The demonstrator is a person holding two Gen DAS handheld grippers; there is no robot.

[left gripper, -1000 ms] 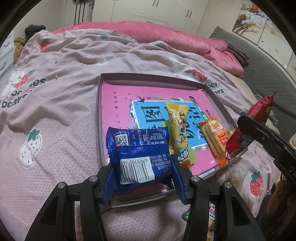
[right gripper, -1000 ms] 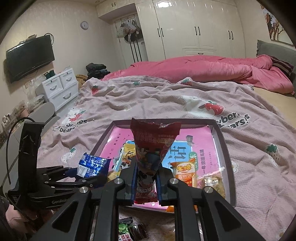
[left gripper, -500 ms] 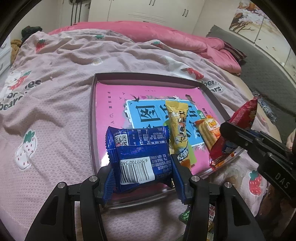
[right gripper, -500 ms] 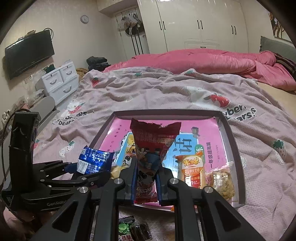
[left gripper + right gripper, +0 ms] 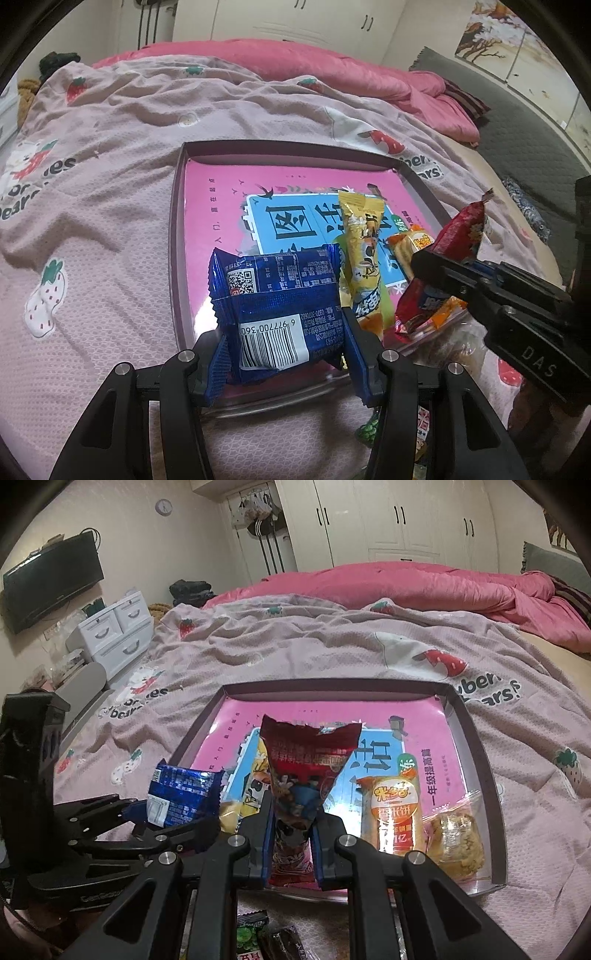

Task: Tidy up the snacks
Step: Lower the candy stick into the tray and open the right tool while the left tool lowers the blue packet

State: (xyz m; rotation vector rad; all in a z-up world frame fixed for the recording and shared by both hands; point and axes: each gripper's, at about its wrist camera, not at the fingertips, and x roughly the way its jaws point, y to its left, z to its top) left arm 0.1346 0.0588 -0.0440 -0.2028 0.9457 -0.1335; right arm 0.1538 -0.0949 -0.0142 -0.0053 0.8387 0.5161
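Observation:
My left gripper (image 5: 286,354) is shut on a blue foil snack pack (image 5: 277,299), held over the near edge of the clear tray (image 5: 177,236) with its pink printed bottom. The same blue pack (image 5: 181,794) shows at the left of the right wrist view. My right gripper (image 5: 293,843) is shut on a dark red snack bag (image 5: 306,771), upright over the tray's near edge (image 5: 487,760). In the tray lie a yellow pack (image 5: 360,251), an orange rice-cracker pack (image 5: 393,812) and a clear-wrapped pastry (image 5: 458,834). From the left wrist view the red bag (image 5: 454,243) sits right of the yellow pack.
The tray rests on a pink strawberry-print blanket (image 5: 103,206) on a bed, with a pink quilt (image 5: 406,587) behind. Loose green and dark wrappers (image 5: 255,934) lie on the blanket in front of the tray. White drawers (image 5: 118,635) and a wall television (image 5: 51,583) stand at the left.
My right gripper with the red bag has come down and closer over the tray's near right part. The left gripper and its blue pack have stayed put.

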